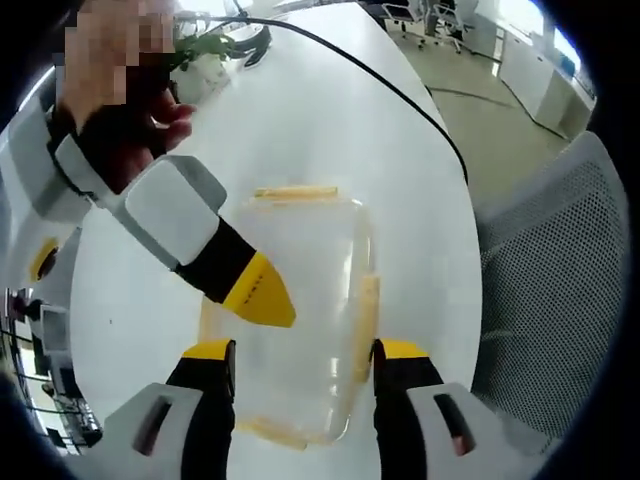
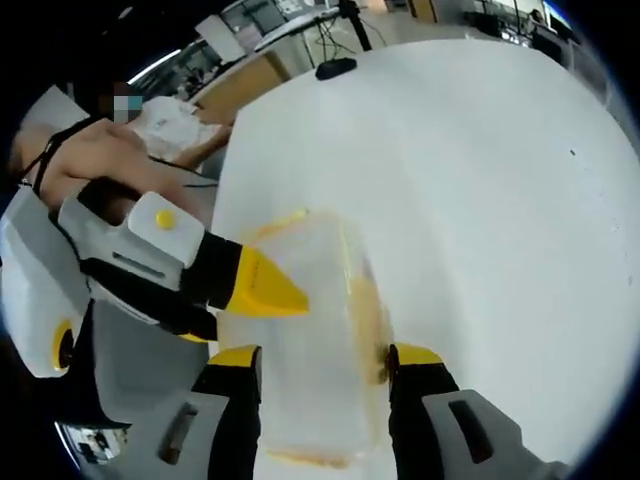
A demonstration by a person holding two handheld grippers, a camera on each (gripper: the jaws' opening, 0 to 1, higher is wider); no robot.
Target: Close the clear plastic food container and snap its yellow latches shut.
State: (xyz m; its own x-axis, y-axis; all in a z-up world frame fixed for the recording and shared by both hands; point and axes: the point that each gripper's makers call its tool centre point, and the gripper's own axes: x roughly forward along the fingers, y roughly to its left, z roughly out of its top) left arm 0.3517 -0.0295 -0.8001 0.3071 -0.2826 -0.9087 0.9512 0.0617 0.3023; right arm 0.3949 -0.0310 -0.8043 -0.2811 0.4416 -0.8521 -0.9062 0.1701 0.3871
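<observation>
We are holding both hand-held grippers over the clear container (image 1: 300,320), which is lying on the white tabletop (image 1: 330,130) with its lid on and its yellow latches (image 1: 365,325) showing along the sides. The left hand-held gripper (image 1: 305,352) is standing wide, jaws either side of the container. The right hand-held gripper (image 2: 325,358) is likewise spread wide above it, gripping nothing. A mesh chair (image 1: 550,290) is standing just beside the tabletop.
</observation>
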